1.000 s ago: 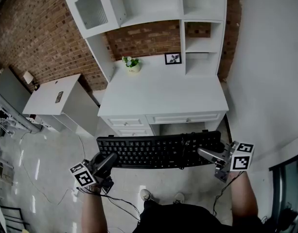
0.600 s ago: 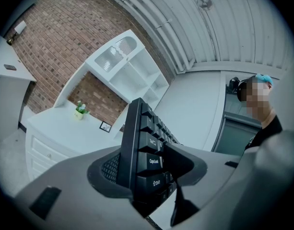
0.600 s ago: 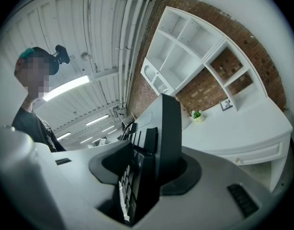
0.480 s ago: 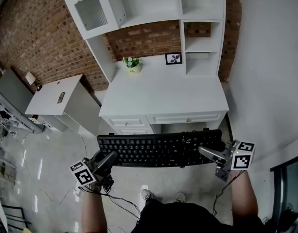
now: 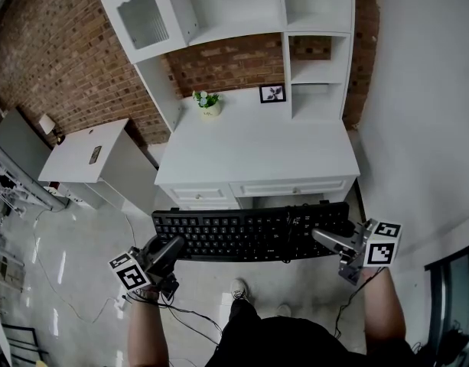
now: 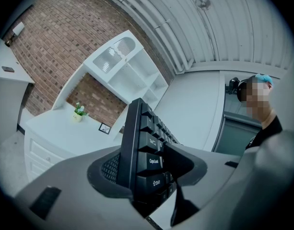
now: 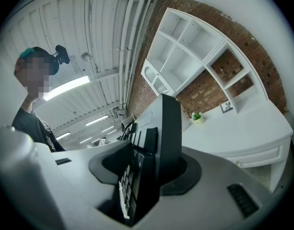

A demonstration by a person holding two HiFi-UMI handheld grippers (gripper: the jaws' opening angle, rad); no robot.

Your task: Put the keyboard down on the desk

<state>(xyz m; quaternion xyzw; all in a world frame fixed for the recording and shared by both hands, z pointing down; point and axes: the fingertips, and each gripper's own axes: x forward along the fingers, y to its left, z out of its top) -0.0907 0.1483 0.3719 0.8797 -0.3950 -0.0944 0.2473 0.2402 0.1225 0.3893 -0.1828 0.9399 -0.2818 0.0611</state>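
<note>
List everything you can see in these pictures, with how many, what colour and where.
keyboard: one, black, held in the air in front of the desk
desk: one, white, against the brick wall
hutch: one, white, open shelves on the desk's back
potted plant: one, green with white flowers, desk's back left
picture frame: one, black, desk's back, right of the plant
side cabinet: one, white, left of the desk
cable: one, black, on the floor
left claw: one, grey, shut on the keyboard's left end
right claw: one, grey, shut on the keyboard's right end
</note>
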